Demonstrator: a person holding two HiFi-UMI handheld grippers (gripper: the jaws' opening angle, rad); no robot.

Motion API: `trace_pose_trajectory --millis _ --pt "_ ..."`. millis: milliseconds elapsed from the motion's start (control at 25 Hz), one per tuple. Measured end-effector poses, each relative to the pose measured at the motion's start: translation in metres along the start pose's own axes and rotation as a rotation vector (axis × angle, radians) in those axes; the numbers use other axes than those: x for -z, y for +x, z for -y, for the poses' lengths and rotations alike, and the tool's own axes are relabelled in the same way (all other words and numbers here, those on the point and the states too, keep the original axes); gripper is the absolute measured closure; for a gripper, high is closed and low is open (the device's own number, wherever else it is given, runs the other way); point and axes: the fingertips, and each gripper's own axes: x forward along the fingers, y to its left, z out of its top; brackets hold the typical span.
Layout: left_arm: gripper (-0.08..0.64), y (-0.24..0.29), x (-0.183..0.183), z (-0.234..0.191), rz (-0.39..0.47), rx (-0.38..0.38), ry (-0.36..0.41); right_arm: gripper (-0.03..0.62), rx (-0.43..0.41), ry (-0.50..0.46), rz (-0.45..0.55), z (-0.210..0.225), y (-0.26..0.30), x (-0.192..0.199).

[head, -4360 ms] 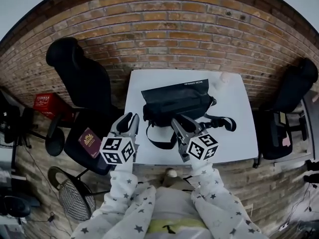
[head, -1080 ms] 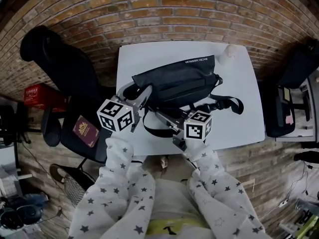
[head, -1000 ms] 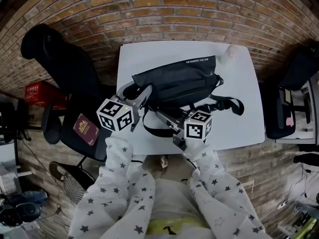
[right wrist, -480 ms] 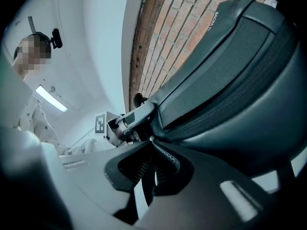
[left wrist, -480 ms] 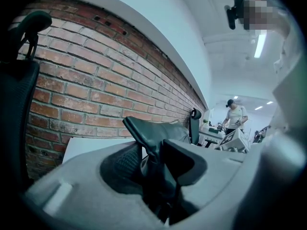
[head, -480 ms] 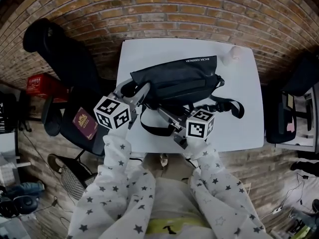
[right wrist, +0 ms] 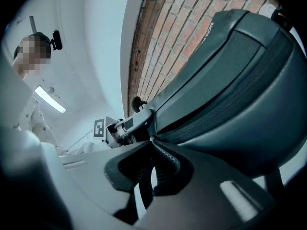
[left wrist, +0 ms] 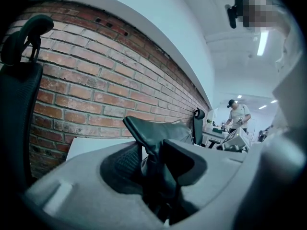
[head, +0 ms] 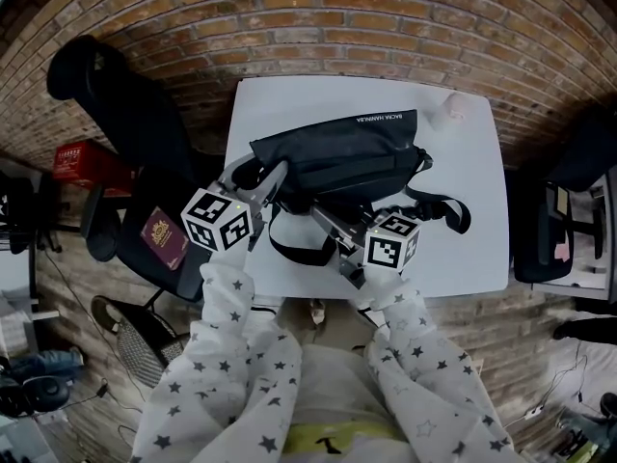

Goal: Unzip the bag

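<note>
Since the earliest frame you had brought both grippers forward from the near edge of the white table onto the bag. The bag had swung so that its left end lay nearer you. Across the latest frames almost nothing shifted.

Your left gripper was clamped on the bag's left end. In the left gripper view, its 2 jaws pressed a fold of the black fabric between them.

Your right gripper sat at the bag's near side. Its jaws were drawn almost together, and their tips pinched the zipper pull. The zipper ran closed away from them.

The bag lay near the middle of the table, its top toward the brick wall. 1 strap loop trailed between the grippers, and another strap curled off to the right. A red booklet lay on a dark seat left of the table.
</note>
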Motion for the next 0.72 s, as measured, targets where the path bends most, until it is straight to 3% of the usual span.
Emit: trace_pose_trajectory --millis 720 --pt "0.422 0.001 0.002 0.001 0.014 -0.023 0.003 0.571 0.038 0.008 0.066 0.019 -0.03 -0.018"
